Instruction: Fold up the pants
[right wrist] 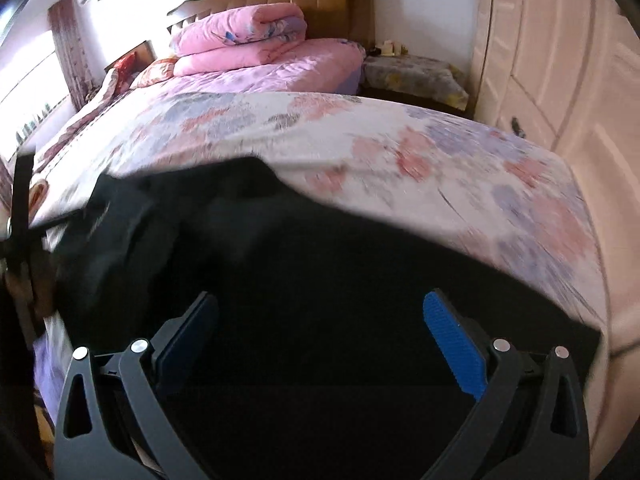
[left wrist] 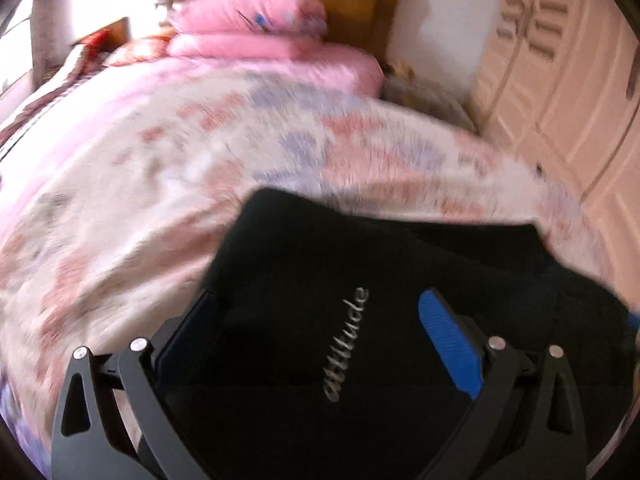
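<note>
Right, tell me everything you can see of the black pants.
The black pants look like soft, matte knit fabric with silver script lettering printed on them. They lie bunched and unfolded at the near end of the bed, on the floral cover. Both open grippers, the left gripper and the right gripper, have their fingers spread over the cloth; whether the pads touch it cannot be told.

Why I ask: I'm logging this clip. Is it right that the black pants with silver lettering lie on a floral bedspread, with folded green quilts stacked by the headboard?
Not quite. The folded quilts are pink, not green, as the right wrist view shows. The rest holds: the black pants with silver lettering lie on the floral bedspread, quilts stacked by the headboard.
</note>
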`<control>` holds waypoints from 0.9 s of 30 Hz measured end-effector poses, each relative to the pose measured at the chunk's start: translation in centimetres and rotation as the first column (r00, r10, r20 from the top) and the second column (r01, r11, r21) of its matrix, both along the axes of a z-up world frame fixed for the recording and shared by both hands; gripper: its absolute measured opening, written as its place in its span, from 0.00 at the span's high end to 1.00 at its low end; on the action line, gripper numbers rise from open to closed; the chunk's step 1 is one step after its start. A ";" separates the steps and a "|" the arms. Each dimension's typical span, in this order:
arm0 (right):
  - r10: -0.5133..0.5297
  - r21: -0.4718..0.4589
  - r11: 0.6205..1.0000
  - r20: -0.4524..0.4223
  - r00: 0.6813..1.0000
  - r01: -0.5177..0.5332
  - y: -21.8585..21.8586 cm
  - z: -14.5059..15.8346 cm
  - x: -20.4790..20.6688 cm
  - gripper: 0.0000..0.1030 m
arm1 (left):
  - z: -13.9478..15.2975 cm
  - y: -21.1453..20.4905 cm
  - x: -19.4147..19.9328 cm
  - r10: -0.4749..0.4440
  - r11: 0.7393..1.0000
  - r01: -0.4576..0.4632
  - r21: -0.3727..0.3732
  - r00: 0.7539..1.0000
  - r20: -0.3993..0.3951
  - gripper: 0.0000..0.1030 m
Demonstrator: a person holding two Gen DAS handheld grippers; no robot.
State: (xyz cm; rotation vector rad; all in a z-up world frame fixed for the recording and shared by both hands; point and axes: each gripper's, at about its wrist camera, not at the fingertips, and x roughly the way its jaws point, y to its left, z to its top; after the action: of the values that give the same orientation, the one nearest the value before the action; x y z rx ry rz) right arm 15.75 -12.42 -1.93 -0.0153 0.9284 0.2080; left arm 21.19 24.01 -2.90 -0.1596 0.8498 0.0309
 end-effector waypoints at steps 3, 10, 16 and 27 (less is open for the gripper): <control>0.011 -0.052 0.999 0.012 1.000 -0.011 -0.4 -0.8 -4.2 0.04 | 3.3 -2.7 -4.4 -0.036 0.999 0.035 0.014 0.993 0.113 0.01; 0.023 -0.032 0.999 -0.017 1.000 -0.024 -0.6 -5.2 -7.4 0.04 | -0.9 -14.0 -10.0 -0.305 0.940 0.300 0.165 0.952 0.007 0.01; -0.036 0.008 0.999 0.076 0.996 0.035 -3.0 -2.1 -11.0 0.04 | -1.3 -15.5 -10.9 -0.304 0.931 0.301 0.208 0.952 -0.016 0.01; -0.469 0.459 0.756 -0.116 0.875 0.466 -17.6 -4.8 -17.9 0.04 | -1.7 -20.7 -11.8 -0.391 0.898 0.381 0.220 0.920 0.003 0.01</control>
State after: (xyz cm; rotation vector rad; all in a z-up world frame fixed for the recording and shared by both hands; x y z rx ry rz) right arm -2.17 -30.04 -6.71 0.6742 0.8256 -0.0401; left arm 9.39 3.32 -4.57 0.2152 0.8124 -0.2534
